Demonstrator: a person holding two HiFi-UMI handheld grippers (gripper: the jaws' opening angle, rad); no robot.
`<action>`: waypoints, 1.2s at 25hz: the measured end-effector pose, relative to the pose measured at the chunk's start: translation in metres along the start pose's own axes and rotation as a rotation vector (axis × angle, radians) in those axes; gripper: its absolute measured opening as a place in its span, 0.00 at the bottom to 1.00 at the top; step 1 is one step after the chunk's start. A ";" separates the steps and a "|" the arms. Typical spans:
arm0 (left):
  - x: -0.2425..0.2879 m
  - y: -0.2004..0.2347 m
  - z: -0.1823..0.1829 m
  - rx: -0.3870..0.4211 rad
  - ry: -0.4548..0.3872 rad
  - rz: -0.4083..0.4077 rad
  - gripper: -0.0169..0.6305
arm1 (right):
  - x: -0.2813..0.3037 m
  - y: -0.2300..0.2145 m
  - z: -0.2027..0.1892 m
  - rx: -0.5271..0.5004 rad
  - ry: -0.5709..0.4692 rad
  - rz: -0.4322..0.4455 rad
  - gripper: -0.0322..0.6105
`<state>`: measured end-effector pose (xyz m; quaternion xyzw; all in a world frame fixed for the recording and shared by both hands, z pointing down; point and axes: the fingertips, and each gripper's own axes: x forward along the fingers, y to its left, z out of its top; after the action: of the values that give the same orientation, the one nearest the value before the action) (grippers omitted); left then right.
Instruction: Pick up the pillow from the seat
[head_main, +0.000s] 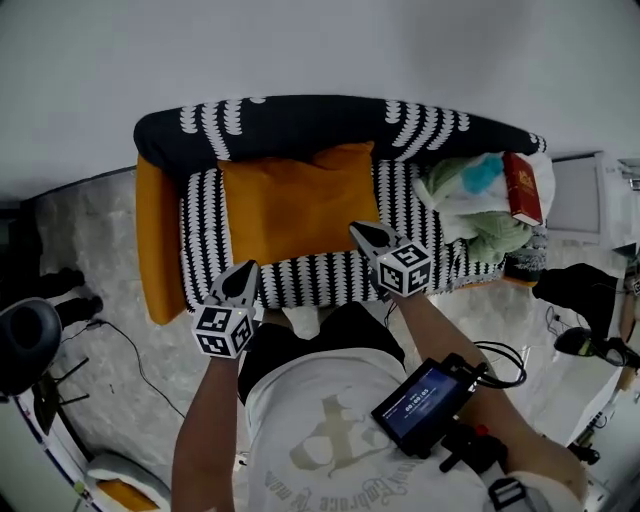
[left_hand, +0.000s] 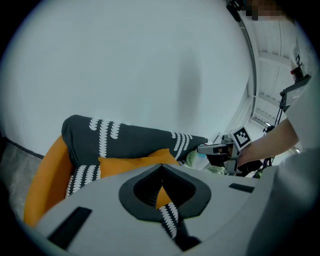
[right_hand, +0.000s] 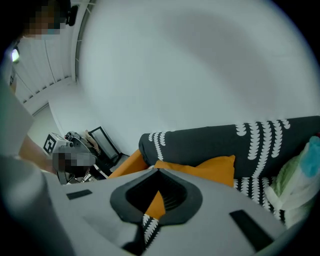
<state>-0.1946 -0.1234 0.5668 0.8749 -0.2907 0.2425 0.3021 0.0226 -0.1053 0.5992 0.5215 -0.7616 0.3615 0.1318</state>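
An orange pillow (head_main: 298, 205) leans against the backrest of a black-and-white patterned sofa seat (head_main: 320, 272). My left gripper (head_main: 247, 270) is shut and empty; it hovers over the seat's front edge, just short of the pillow's lower left corner. My right gripper (head_main: 359, 231) is also shut and empty, with its tip at the pillow's lower right corner; I cannot tell if it touches. The left gripper view has the pillow (left_hand: 132, 164) beyond the closed jaws of the left gripper (left_hand: 161, 169). In the right gripper view the pillow (right_hand: 212, 169) lies past the right gripper (right_hand: 158, 172).
The sofa has orange side panels (head_main: 158, 235) and a dark backrest (head_main: 300, 120) against a white wall. A heap of clothes and bags (head_main: 478, 205) with a red book (head_main: 522, 188) fills its right end. Cables (head_main: 130, 355) and dark gear (head_main: 585, 290) lie on the floor.
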 end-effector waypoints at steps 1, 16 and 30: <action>0.002 0.002 -0.005 -0.006 0.011 -0.004 0.04 | 0.001 -0.002 -0.005 0.008 0.006 -0.007 0.07; 0.061 0.028 -0.056 -0.026 0.125 -0.065 0.04 | 0.021 -0.041 -0.054 0.056 0.073 -0.080 0.07; 0.107 0.071 -0.111 -0.099 0.198 -0.011 0.08 | 0.052 -0.098 -0.085 0.072 0.117 -0.129 0.07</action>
<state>-0.1924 -0.1341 0.7365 0.8322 -0.2662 0.3113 0.3737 0.0727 -0.1028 0.7294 0.5519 -0.7039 0.4090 0.1804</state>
